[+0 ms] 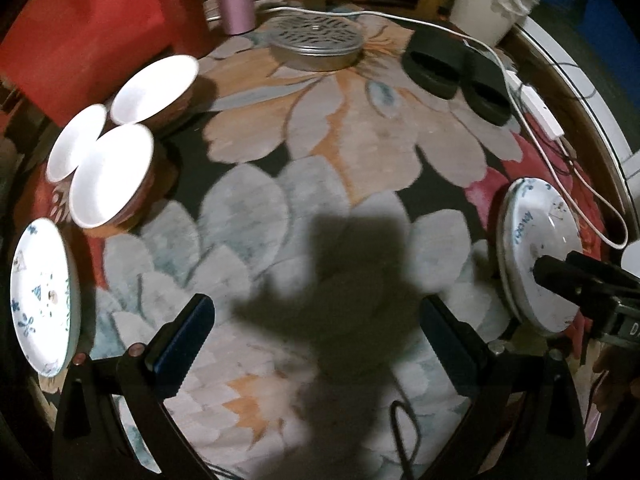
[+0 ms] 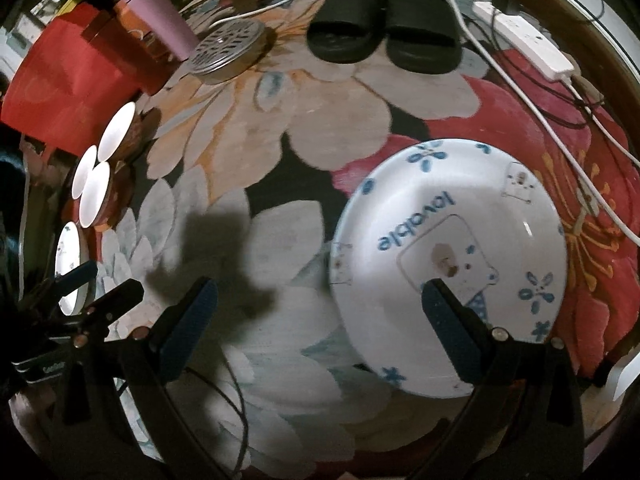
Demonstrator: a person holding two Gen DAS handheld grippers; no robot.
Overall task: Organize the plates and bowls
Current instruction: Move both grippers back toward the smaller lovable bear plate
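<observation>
A stack of blue-patterned plates (image 2: 448, 264) lies on the flowered rug (image 2: 320, 128), with the right gripper (image 2: 320, 320) spread wide above it, one finger over the top plate. Well to the left of the stack, three white bowls (image 1: 116, 164) cluster together, touching, with a single plate (image 1: 42, 296) just beside them. The left gripper (image 1: 316, 340) hangs wide and empty between the bowls and the stack.

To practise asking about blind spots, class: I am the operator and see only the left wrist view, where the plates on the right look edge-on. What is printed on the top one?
Observer: The right wrist view shows the top plate face-on, with the blue word "lovable".
Operator: Is the right gripper shut on it?
Observer: No; the right gripper is open, one finger in front of the plate, the other over the floral rug.
</observation>
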